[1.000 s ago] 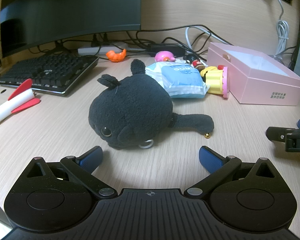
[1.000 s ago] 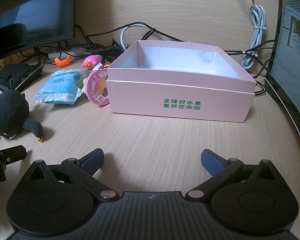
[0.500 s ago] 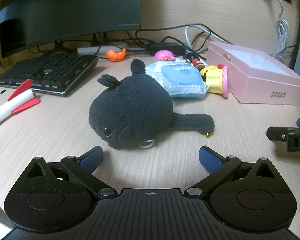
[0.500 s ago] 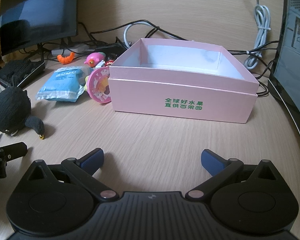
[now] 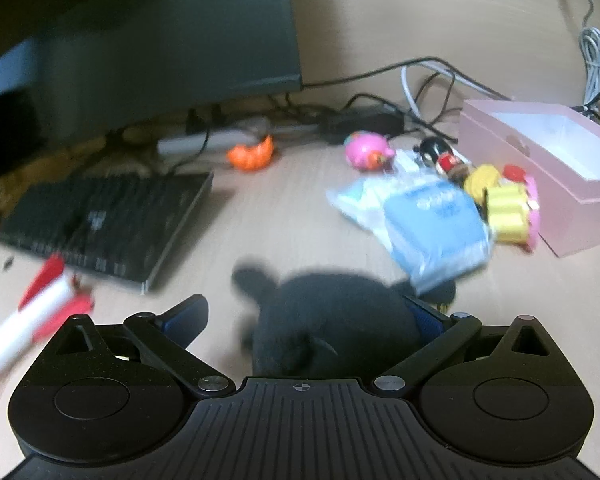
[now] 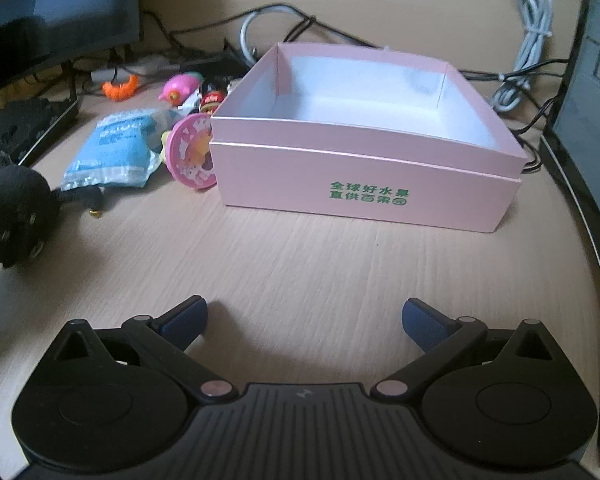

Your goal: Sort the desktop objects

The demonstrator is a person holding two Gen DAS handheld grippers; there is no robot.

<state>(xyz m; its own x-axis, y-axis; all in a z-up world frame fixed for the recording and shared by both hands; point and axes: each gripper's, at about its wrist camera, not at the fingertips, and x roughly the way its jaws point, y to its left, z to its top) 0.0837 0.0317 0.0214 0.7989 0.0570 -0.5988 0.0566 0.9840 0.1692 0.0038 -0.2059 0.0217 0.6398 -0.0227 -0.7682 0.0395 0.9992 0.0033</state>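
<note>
Your left gripper (image 5: pixel 306 316) is spread wide around the black plush toy (image 5: pixel 332 320) on the desk (image 5: pixel 280 220), not clamping it. Your right gripper (image 6: pixel 306 320) is wide open and empty, facing the pink box (image 6: pixel 364 184).

black plush toy (image 5: pixel 332 320), pink box (image 6: pixel 364 168), blue packet (image 5: pixel 428 224)

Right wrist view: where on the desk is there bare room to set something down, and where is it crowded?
Bare wood lies between the right gripper and the front wall of the pink box. The box's white floor also shows nothing inside. Left of the box it is crowded: pink disc toy, blue packet, black plush.
</note>
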